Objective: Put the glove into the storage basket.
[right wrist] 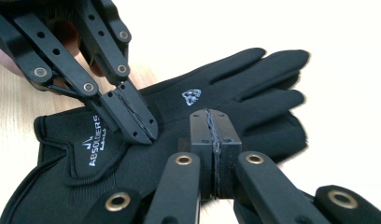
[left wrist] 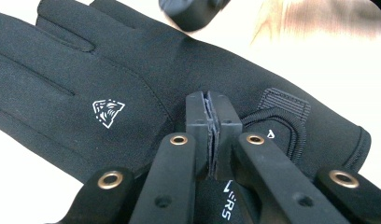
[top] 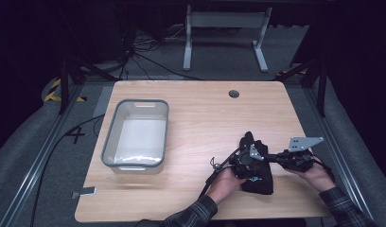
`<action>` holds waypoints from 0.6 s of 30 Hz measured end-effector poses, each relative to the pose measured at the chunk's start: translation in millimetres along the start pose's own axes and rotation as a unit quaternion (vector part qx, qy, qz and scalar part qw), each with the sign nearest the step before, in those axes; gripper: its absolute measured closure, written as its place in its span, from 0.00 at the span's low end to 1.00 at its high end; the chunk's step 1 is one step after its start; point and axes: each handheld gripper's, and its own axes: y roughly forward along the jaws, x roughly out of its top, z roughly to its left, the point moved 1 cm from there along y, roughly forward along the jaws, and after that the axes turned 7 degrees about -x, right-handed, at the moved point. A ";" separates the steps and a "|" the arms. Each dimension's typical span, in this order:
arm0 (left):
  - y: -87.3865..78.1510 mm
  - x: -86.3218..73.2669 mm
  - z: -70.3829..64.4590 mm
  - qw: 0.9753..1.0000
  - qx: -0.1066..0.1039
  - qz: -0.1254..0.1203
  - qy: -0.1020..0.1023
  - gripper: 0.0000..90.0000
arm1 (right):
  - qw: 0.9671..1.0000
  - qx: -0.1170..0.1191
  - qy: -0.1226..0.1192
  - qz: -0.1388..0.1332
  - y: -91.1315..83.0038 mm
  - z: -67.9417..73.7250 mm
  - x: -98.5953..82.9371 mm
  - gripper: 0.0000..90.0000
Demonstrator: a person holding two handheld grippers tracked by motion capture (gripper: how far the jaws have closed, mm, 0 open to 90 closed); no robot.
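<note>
A black glove (top: 262, 182) with a small white logo lies flat near the table's front right. My left gripper (top: 251, 154) comes in from the left, shut, its tips resting on the glove's palm beside the wrist tab. In the left gripper view the shut left gripper (left wrist: 208, 100) sits over the glove (left wrist: 86, 70). My right gripper (top: 267, 156) reaches in from the right, also shut. In the right gripper view it (right wrist: 210, 116) hovers low over the glove (right wrist: 254, 88), with the left gripper (right wrist: 142, 133) just to its left. No fabric shows between either pair of jaws.
A grey plastic bin (top: 106, 142) with a white inside stands on the left half of the wooden table (top: 205, 118). A round cable hole (top: 234, 93) sits near the far edge. Cables and a white desk frame lie on the floor beyond.
</note>
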 end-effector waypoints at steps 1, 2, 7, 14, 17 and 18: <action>0.2 -0.3 0.4 1.000 0.000 0.001 0.000 0.98 | 1.000 0.000 -0.004 0.010 4.5 1.1 -0.7 1.00; 0.2 -0.7 1.1 1.000 0.000 0.003 -0.001 0.98 | 1.000 0.002 -0.011 0.023 11.7 2.3 -3.4 1.00; -1.9 -2.7 4.1 1.000 0.000 0.009 -0.010 0.98 | 0.999 0.008 -0.005 0.031 15.2 1.6 -8.6 1.00; -13.1 -7.7 10.2 1.000 0.011 0.023 -0.014 0.99 | 0.999 0.027 -0.004 0.030 19.1 8.5 -8.1 1.00; -22.7 -12.9 16.9 0.999 0.020 0.026 -0.025 0.99 | 0.999 0.041 -0.004 0.026 23.7 16.6 -4.8 1.00; -22.7 -12.9 16.9 0.999 0.020 0.026 -0.025 0.99 | 0.999 0.045 -0.010 0.027 25.7 19.4 -3.0 1.00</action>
